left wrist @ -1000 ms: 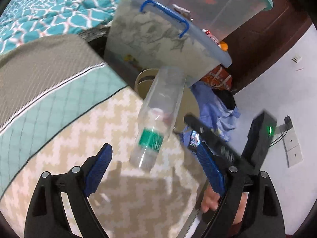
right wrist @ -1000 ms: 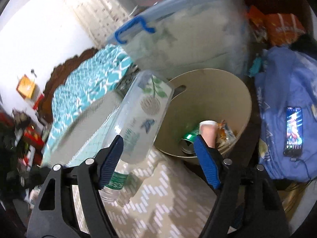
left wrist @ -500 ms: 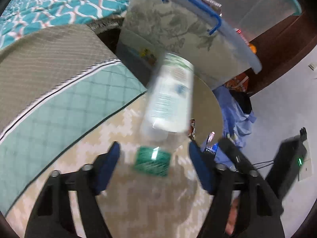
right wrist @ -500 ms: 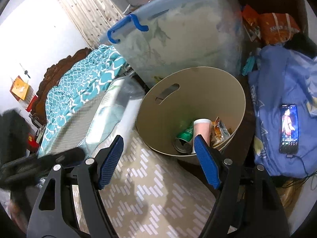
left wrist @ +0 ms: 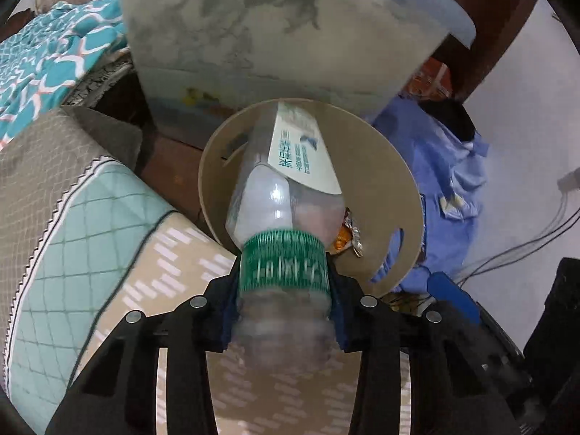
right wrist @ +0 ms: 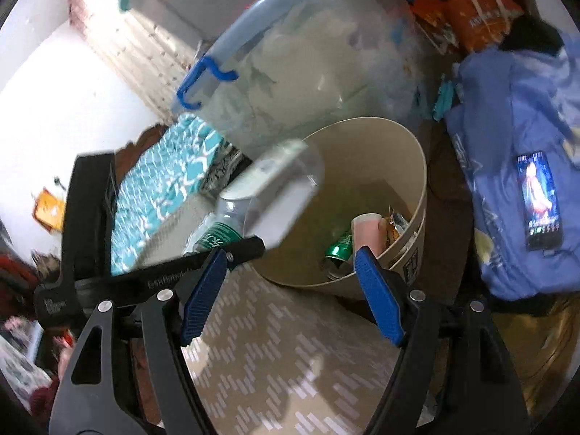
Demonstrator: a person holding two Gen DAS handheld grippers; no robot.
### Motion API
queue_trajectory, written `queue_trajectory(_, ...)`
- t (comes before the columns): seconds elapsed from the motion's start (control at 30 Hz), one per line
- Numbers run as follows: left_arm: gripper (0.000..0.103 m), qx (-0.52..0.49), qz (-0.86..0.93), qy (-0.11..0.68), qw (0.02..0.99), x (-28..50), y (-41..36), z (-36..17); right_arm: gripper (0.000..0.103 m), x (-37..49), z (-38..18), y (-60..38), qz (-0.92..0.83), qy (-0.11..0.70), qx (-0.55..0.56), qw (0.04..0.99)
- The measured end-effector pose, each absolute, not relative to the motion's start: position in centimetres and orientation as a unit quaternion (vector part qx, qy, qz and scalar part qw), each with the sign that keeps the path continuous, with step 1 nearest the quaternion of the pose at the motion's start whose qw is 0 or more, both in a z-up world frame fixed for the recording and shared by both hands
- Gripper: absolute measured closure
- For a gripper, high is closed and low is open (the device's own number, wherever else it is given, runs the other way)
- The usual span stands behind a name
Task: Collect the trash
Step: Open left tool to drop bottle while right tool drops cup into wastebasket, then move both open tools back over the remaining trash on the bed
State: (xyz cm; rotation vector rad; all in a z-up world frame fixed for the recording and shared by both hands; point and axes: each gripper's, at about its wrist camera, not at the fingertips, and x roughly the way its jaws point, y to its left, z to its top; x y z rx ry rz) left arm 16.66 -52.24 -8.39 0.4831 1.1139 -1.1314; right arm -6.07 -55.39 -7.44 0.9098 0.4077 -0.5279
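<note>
Over the rim of the tan bin [left wrist: 406, 195], the left gripper [left wrist: 284, 311] has its jaws closing on a clear plastic bottle [left wrist: 286, 195], the blue pads pressed against the green band near its neck end. The bottle's body, with a white printed label, tilts away from the gripper and reaches out above the bin's mouth. In the right wrist view the same bottle [right wrist: 268, 195] hangs at the near left edge of the bin [right wrist: 398, 134], held by the left gripper's black arm. The right gripper [right wrist: 286, 290] stands with its jaws apart and nothing between them, pointing at the bin. Inside the bin lie a green can [right wrist: 339, 250], a pink cup [right wrist: 368, 228] and a crumpled wrapper [right wrist: 397, 224] (all toward its near right wall). The bin stands against the edge of a patterned bed cover [right wrist: 290, 362], below a clear storage box [right wrist: 308, 65]. A phone [right wrist: 540, 199] rests on blue cloth [right wrist: 507, 127] to the right.
</note>
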Motion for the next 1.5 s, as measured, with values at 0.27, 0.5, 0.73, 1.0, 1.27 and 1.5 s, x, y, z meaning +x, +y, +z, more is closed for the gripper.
queue_trajectory(0.27, 0.039, 0.214, -0.491, 0.464, 0.705, 16.0, -50.3, -5.4, 0.028, -6.7, -7.3, -55.2, -0.260, 0.172, 0.430, 0.847)
queue_trajectory(0.5, 0.039, 0.153, -0.484, 0.472, 0.721, 15.5, -42.2, -3.5, 0.028, -6.8, -7.1, -53.0, -0.255, 0.191, 0.421, 0.849)
queue_trajectory(0.73, 0.039, 0.159, -0.413, 0.473, 0.762, 14.5, -31.6, -4.6, 0.028, -5.6, -6.6, -47.4, -0.211, 0.214, 0.402, 0.865)
queue_trajectory(1.0, 0.038, 0.140, -0.332, 0.468, 0.807, 14.3, -20.9, -4.5, 0.028, -3.4, -5.6, -40.7, -0.158, 0.244, 0.368, 0.883)
queue_trajectory(1.27, 0.037, 0.106, -0.287, 0.460, 0.834, 13.8, -12.7, -4.0, 0.028, -1.2, -4.7, -33.4, -0.109, 0.284, 0.316, 0.899)
queue_trajectory(1.5, 0.037, 0.074, -0.250, 0.450, 0.854, 13.7, -6.4, -3.4, 0.028, 0.7, -4.6, -27.9, -0.071, 0.318, 0.268, 0.907)
